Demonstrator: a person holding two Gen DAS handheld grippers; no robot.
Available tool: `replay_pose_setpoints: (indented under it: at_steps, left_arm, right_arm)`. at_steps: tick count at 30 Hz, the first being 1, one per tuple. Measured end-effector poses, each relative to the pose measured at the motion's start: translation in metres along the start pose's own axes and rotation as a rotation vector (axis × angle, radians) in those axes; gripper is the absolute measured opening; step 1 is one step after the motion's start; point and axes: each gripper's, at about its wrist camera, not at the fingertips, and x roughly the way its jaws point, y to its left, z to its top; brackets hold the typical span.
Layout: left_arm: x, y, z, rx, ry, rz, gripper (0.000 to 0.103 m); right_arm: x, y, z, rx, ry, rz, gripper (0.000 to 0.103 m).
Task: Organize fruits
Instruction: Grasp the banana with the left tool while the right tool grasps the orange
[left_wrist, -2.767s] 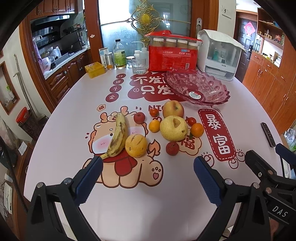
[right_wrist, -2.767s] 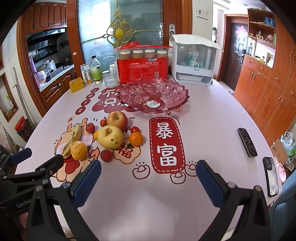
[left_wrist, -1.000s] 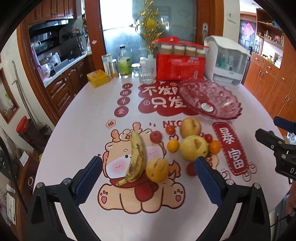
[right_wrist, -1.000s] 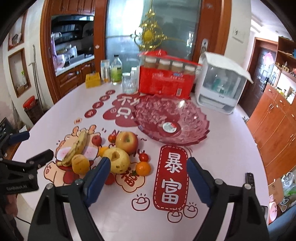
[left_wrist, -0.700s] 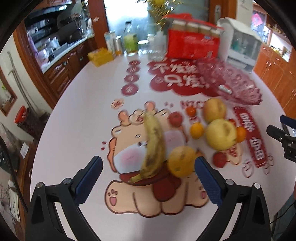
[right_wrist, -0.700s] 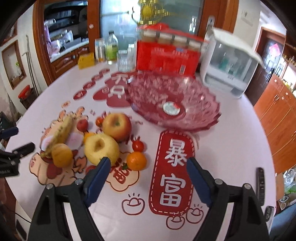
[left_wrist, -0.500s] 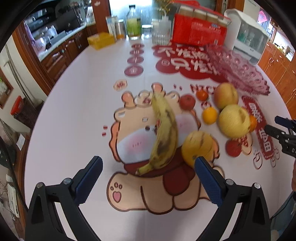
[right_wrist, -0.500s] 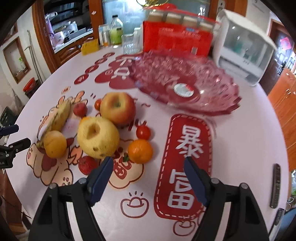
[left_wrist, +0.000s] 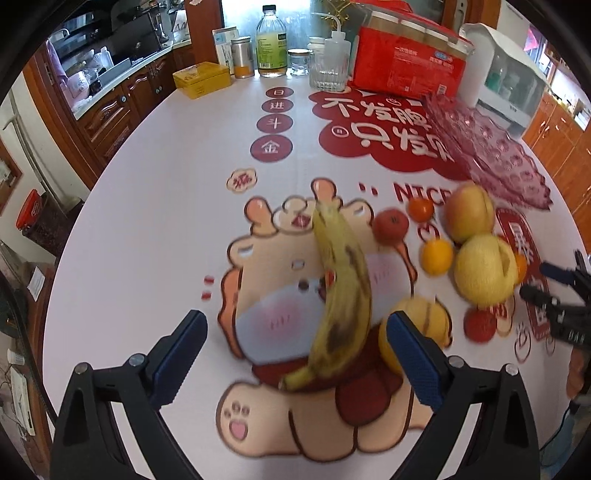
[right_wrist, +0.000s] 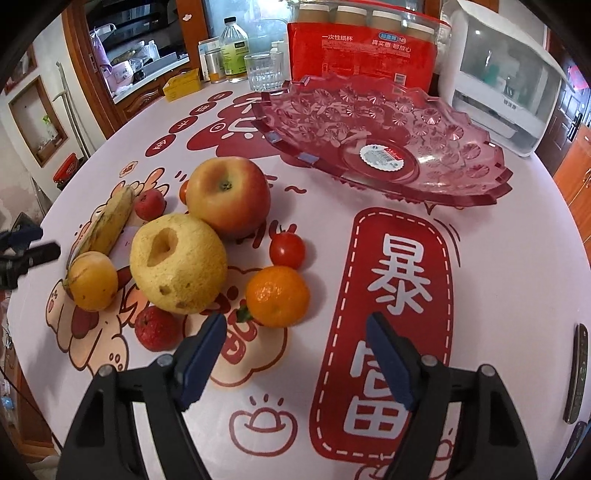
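A spotted banana (left_wrist: 341, 291) lies on the printed tablecloth, its stem end between the fingers of my open left gripper (left_wrist: 295, 354). Beside it are a yellow citrus (left_wrist: 424, 332), a yellow pear (left_wrist: 484, 271), an apple (left_wrist: 469, 214) and small red and orange fruits. My open right gripper (right_wrist: 295, 354) is low over the cloth just in front of a small orange (right_wrist: 277, 295), with a cherry tomato (right_wrist: 287, 250), the pear (right_wrist: 179, 264) and the apple (right_wrist: 227, 195) beyond. The pink glass fruit bowl (right_wrist: 461, 181) stands empty behind them.
A red box of paper cups (right_wrist: 364, 48), a white appliance (right_wrist: 506, 85), a glass (right_wrist: 263, 72), bottles and a yellow tin (left_wrist: 201, 79) line the table's far edge. A remote (right_wrist: 576, 373) lies at the right edge. The right gripper shows in the left wrist view (left_wrist: 554, 291).
Both grippers have come down and forward toward the fruit. The left one now straddles the banana's near end; the right one has closed in on the small orange. Both stay open.
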Motion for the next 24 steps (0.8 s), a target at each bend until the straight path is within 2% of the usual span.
replay_pose_setpoints:
  at_steps: [8, 13, 18, 21, 24]
  left_arm:
    - [0.045, -0.003, 0.038, -0.065, 0.090, -0.054, 0.084]
    - [0.064, -0.008, 0.046, -0.093, 0.135, -0.064, 0.079]
    - [0.073, -0.020, 0.049, -0.075, 0.160, -0.044, 0.078]
    - [0.077, -0.029, 0.049, -0.048, 0.178, -0.025, 0.073]
    - [0.084, -0.034, 0.049, -0.037, 0.208, -0.011, 0.062]
  right_arm:
    - [0.009, 0.003, 0.008, -0.009, -0.017, -0.031, 0.078]
    - [0.014, 0.007, 0.009, -0.013, -0.010, -0.034, 0.071]
    - [0.020, 0.008, 0.009, -0.010, -0.001, -0.039, 0.062]
    - [0.023, 0.009, 0.009, -0.010, 0.002, -0.045, 0.059]
    - [0.025, 0.009, 0.008, -0.010, 0.002, -0.051, 0.056]
